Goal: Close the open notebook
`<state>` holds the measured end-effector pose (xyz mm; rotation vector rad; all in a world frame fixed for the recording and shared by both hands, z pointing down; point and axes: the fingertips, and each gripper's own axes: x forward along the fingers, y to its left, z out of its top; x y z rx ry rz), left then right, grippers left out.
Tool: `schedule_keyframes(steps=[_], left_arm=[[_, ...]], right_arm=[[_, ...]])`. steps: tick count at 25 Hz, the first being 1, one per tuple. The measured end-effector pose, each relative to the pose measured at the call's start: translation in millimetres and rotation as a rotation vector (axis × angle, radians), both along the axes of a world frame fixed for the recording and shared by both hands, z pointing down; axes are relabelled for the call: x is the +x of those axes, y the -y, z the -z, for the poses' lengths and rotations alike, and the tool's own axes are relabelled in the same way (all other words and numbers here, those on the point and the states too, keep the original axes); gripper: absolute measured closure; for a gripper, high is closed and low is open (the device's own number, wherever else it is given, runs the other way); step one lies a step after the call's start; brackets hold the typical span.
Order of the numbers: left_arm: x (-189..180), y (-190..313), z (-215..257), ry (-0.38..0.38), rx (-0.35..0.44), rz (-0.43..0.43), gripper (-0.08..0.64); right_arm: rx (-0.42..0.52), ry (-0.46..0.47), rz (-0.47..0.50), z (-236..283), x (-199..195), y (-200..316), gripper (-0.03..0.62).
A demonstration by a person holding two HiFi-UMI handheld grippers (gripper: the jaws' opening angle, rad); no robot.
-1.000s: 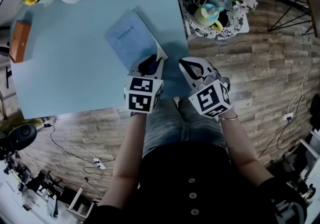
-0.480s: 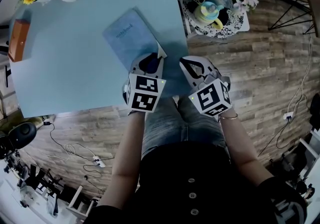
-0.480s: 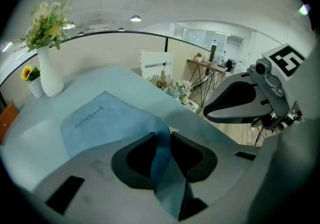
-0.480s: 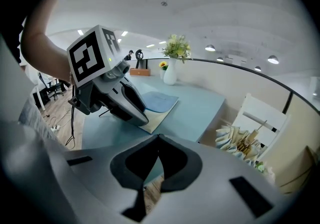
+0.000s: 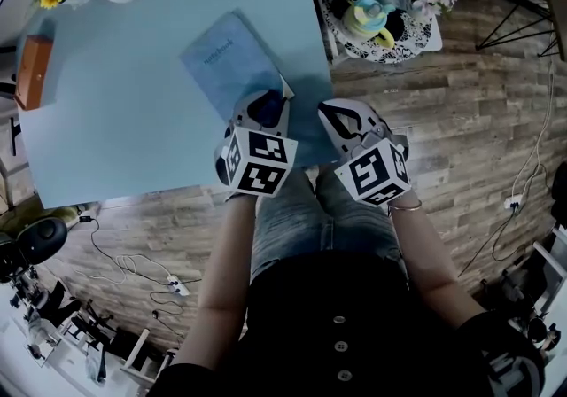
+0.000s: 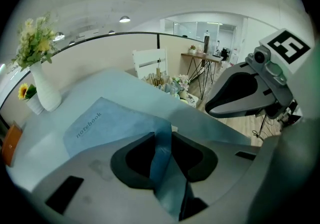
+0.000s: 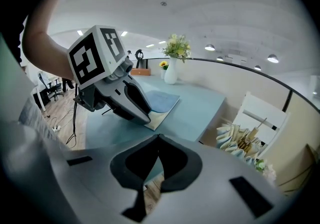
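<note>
Notebook (image 5: 230, 58) lies on table (image 5: 133, 112); left gripper (image 6: 163, 140) pinches its near cover corner, jaws just easing apart; right gripper (image 7: 157, 143) hovers beside, jaws pressed together, empty.

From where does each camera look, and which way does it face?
Head view: on the head, facing steeply down at the table, notebook, left gripper and right gripper; forearms and lap show.
Left gripper view: on the left gripper, facing the vase; its fingers, shut on the notebook cover, show.
Right gripper view: on the right gripper, facing across the table; its shut fingers and the left forearm show.
Shared: both gripper views show the notebook and vase.
</note>
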<state>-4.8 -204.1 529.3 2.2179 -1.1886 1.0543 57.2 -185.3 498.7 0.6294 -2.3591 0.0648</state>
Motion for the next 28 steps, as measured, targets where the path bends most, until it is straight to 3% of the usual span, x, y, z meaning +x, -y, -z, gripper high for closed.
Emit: schedule_keyframes(steps=[8, 20, 28], left_arm=[[1.6, 0.4, -0.7, 0.035, 0.014, -0.015, 0.460], [3.3, -3.5, -0.4, 0.016, 0.011, -0.077, 0.462], [7.4, -7.1, 0.1, -0.008, 0.024, -0.101, 0.419]], right_arm=[[0.003, -0.008, -0.010, -0.7, 7.3, 1.2, 0.588], [0.008, -0.018, -0.058, -1.5, 19.4, -1.2, 0.588], [0.017, -0.013, -0.085, 1.5, 15.2, -5.8, 0.588]])
